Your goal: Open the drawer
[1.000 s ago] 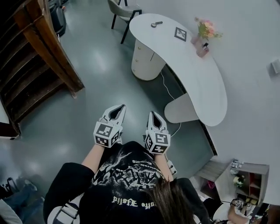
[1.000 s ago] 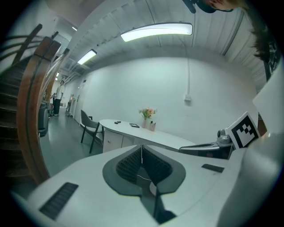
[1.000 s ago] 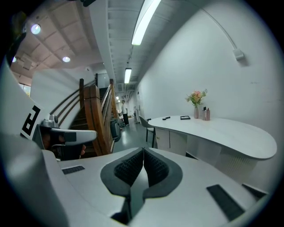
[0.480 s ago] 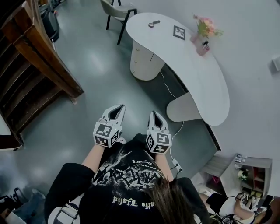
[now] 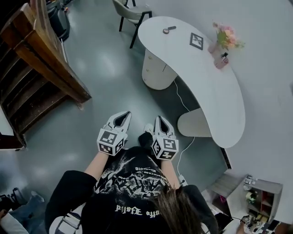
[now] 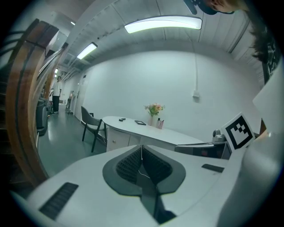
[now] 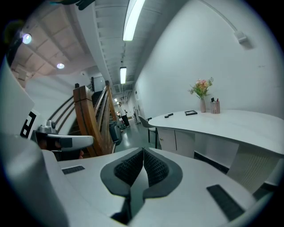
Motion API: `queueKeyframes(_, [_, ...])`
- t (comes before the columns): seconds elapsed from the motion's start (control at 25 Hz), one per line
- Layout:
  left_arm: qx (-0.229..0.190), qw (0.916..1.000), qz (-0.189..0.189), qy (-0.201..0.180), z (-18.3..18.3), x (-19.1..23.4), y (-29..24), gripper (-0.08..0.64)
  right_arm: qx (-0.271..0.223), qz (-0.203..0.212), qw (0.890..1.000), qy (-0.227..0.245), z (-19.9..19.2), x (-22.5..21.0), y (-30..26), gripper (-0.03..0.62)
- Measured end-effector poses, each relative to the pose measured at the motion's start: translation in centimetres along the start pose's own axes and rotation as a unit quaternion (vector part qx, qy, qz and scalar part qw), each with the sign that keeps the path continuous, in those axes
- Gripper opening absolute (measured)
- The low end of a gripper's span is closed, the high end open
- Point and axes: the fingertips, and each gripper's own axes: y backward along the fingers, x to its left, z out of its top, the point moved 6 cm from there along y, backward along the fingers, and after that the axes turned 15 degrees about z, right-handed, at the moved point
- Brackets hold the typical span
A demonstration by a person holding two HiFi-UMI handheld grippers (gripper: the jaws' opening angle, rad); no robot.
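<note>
1. White curved desk top (image 5: 215, 87) runs along the pale wall. Under its far rounded end stands a cream, drum-shaped drawer cabinet (image 5: 154, 69). The drawer to open is in that cabinet, its small knobs facing the glossy grey floor (image 5: 105, 59).
2. The white left gripper (image 5: 122, 117), with its square-marker cube, has its dark ribbed pads (image 6: 129, 165) pressed together with nothing between them.
3. The white right gripper (image 5: 160, 120) is the same: its ribbed pads (image 7: 155, 168) meet along one seam and hold nothing.
4. Both grippers are held side by side in front of the person's chest. They point over bare floor toward the desk and are well apart from the cabinet.
5. By my reading, the step in hand is the approach, and no gripper has reached a drawer front yet.
6. The next move calls for closing the gap to the cabinet and spreading one gripper's jaws. That gripper should then line up on a knob, close on it and pull straight outward.
7. A grey chair with dark legs (image 5: 132, 9) stands just beyond the cabinet, and a thin white cable (image 5: 181, 98) trails on the floor beside the desk. Both are worth avoiding on the way in.
</note>
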Motion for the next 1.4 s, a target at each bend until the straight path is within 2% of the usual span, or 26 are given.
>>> queueKeyframes(0.36, [0.007, 0.9998, 0.017, 0.003, 3.7, -0.9, -8.1, 0.025, 0.016, 0.035, 0.999, -0.004, 4.5, -6.9, -6.0, 0.026])
queueKeyframes(0.96, [0.017, 0.9990, 0.039, 0.008, 6.4, -5.0, -19.4, 0.025, 0.035, 0.087, 0.996, 0.012, 9.5, -17.4, -11.5, 0.026])
queueKeyframes(1.4, [0.020, 0.9971, 0.070, 0.025, 6.7, -4.9, -23.6, 0.025, 0.058, 0.123, 0.990, 0.024, 10.6, -19.9, -14.9, 0.026])
